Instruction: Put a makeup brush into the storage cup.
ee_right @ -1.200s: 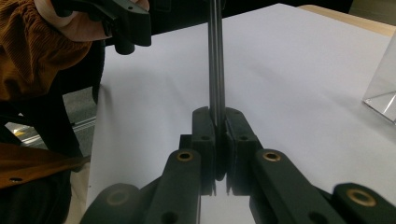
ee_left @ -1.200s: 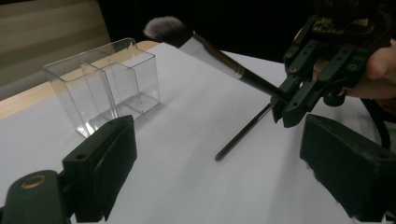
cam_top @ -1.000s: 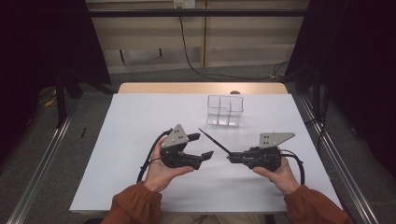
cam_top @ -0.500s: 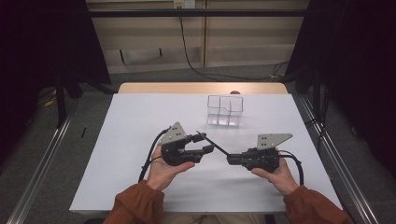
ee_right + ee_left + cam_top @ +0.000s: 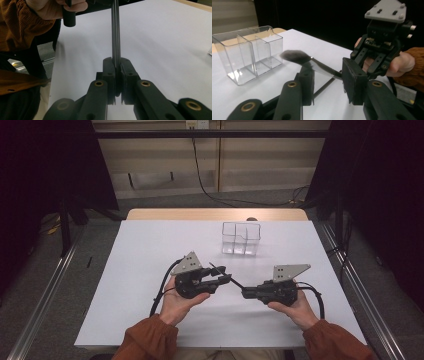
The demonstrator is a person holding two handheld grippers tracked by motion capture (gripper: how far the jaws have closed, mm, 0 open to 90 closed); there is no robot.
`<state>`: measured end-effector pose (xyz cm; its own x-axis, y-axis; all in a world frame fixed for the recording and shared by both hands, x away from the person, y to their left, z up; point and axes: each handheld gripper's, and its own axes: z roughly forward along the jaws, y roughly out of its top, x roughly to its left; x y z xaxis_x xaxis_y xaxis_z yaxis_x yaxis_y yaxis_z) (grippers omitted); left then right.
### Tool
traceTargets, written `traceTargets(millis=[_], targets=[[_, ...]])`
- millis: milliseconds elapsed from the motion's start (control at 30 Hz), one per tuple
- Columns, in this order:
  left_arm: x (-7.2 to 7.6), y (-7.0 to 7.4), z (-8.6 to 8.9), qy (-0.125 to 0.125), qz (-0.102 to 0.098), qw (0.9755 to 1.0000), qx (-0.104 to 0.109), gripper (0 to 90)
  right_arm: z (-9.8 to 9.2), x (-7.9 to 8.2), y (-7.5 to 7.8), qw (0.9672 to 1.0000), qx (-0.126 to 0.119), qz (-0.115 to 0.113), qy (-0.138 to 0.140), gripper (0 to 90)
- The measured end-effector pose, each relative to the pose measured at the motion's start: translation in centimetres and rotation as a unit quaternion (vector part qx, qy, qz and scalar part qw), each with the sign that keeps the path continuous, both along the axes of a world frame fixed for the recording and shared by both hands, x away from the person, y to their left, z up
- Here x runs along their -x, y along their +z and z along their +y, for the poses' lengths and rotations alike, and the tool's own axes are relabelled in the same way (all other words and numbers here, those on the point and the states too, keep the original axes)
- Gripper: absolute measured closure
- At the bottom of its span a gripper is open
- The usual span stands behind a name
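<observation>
Your right tool (image 5: 248,293) is clamped on the handle end of the makeup brush (image 5: 312,63), held above the counter (image 5: 150,245) just in front of the clear organizer (image 5: 241,239). The left tool (image 5: 226,279) has just been closing, the ferrule between its pads but not yet pinched; square it up before taking over. The white counter stands in a dark room.

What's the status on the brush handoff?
Right gripper shut on brush handle. Left gripper closing around it, pads not yet on. Organizer beyond, nothing in the way.
</observation>
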<state>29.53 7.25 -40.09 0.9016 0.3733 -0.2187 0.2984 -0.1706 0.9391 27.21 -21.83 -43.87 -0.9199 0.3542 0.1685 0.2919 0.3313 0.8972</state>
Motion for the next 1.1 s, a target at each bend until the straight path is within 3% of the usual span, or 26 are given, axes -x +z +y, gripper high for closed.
traceTargets(millis=[300, 500, 633, 733, 967, 1100], targets=[[-0.1, 0.1, 0.2, -0.023, 0.017, 0.9995, 0.013, 71.2, 0.4, 0.1, -0.2, 0.9999, 0.012, -0.002, 0.011, 83.9], [-0.1, 0.2, 0.3, -0.032, 0.023, 0.9991, 0.014, 73.6, 0.5, 0.2, -0.3, 0.9997, 0.020, -0.008, 0.014, 83.9], [0.0, 0.2, 0.2, -0.029, 0.035, 0.9986, 0.026, 76.5, 0.6, 0.2, -0.4, 0.9995, 0.024, -0.007, 0.017, 83.9], [0.2, 0.4, 0.0, -0.035, 0.029, 0.9987, 0.022, 77.9, 0.6, 0.1, -0.5, 0.9995, 0.026, -0.006, 0.018, 83.8], [0.4, 0.5, -0.2, -0.049, 0.036, 0.9976, 0.033, 82.0, 0.8, 0.0, -0.7, 0.9995, 0.024, -0.002, 0.019, 82.8], [0.9, 0.8, -0.6, -0.050, 0.024, 0.9980, 0.030, 82.6, 0.8, 0.0, -0.7, 0.9994, 0.027, 0.000, 0.020, 81.9]])
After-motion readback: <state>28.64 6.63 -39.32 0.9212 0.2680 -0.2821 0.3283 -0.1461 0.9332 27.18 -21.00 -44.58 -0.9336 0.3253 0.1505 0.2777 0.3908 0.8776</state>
